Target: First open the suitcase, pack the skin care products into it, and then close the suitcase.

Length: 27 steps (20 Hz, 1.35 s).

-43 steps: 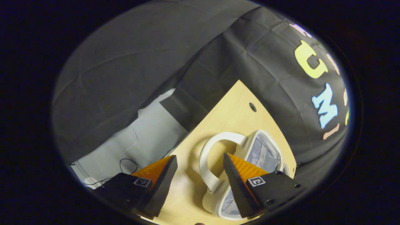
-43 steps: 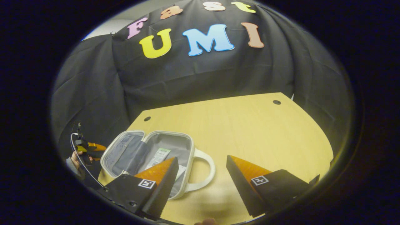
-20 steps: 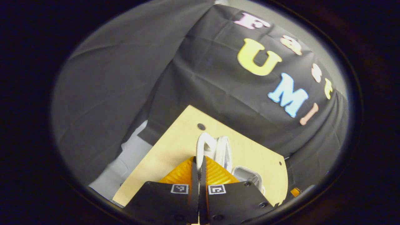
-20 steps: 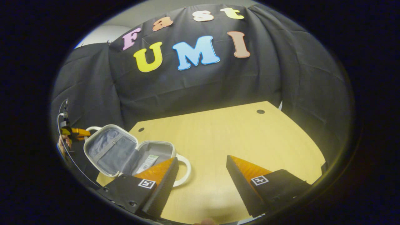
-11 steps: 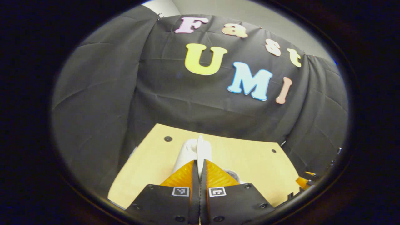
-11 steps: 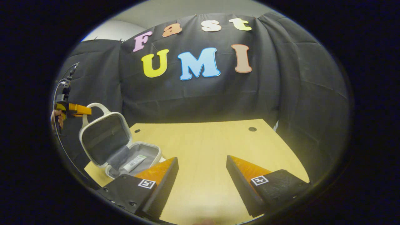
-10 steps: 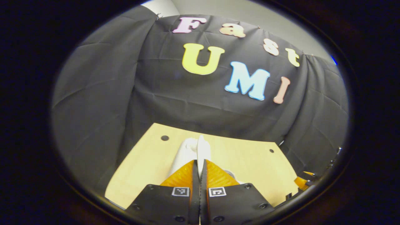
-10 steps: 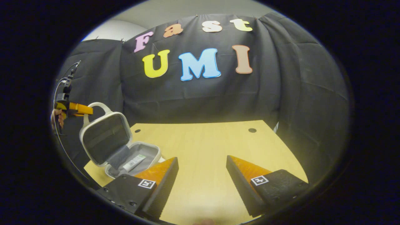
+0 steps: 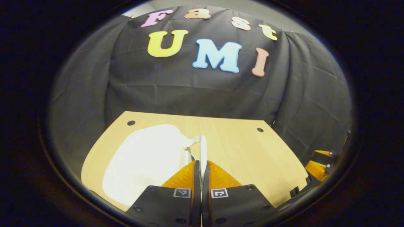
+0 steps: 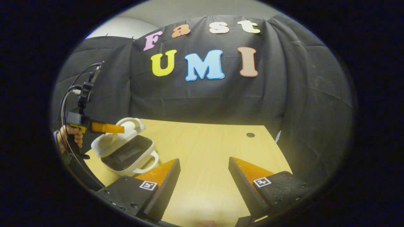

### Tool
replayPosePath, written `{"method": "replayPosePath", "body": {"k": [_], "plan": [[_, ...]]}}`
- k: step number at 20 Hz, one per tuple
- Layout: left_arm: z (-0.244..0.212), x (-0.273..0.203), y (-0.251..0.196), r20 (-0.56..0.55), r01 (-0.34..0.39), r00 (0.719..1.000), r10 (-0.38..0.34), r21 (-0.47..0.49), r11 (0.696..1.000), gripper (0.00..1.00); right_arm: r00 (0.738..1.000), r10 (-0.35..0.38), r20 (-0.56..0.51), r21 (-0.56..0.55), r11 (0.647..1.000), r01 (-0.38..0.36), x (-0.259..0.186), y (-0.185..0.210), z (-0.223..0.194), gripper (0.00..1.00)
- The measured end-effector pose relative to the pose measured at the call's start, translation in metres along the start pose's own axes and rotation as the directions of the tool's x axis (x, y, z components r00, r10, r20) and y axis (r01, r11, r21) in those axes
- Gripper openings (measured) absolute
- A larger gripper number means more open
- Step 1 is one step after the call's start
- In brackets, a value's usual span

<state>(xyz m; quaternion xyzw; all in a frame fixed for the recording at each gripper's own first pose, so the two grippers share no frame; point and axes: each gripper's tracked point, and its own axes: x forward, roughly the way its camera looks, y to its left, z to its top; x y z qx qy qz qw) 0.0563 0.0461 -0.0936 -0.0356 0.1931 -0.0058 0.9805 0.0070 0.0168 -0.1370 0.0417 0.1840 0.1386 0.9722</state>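
**Lid swinging down — suitcase nearly closed**

Left gripper point(image 9: 201, 164), clamped on the lid handle point(image 9: 203, 151), has tipped the lid point(image 10: 118, 138) from upright to almost flat over the suitcase point(image 10: 131, 160) at the surface's point(image 10: 214, 151) left edge. Right gripper point(image 10: 204, 171) hangs open, empty — closing looks almost done.

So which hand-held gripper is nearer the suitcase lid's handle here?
Left. The left hand-held gripper is shut on the lid handle, holding the lid partly raised. The right hand-held gripper is open over bare table, off to the suitcase's side.
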Motion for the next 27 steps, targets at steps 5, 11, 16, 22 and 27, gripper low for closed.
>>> {"method": "replayPosePath", "body": {"k": [5, 11, 16, 22, 27], "plan": [[-0.056, 0.036, -0.026, -0.086, -0.020, 0.996, 0.026, 0.068, 0.998, 0.09, 0.999, -0.002, -0.033, 0.002, 1.000, 0.002, 0.004, 0.002, -0.007, 0.94], [-0.083, 0.049, -0.047, -0.119, 0.038, 0.992, -0.033, 0.045, 0.998, 0.25, 0.999, -0.002, -0.048, -0.007, 1.000, 0.002, 0.009, 0.018, -0.004, 0.94], [-0.040, 0.022, -0.062, 0.006, 0.049, 0.999, -0.050, 0.090, 0.995, 0.47, 1.000, -0.028, 0.004, -0.001, 1.000, 0.028, 0.004, 0.027, 0.028, 0.94], [0.072, -0.071, -0.081, 0.360, -0.011, 0.932, -0.048, 0.160, 0.987, 0.91, 0.987, -0.108, 0.116, 0.003, 0.994, 0.108, -0.017, 0.025, 0.071, 0.94], [0.093, -0.114, -0.086, 0.485, -0.038, 0.874, -0.034, 0.138, 0.990, 0.92, 0.964, -0.186, 0.192, 0.014, 0.982, 0.187, -0.030, 0.014, 0.094, 0.94]]}}
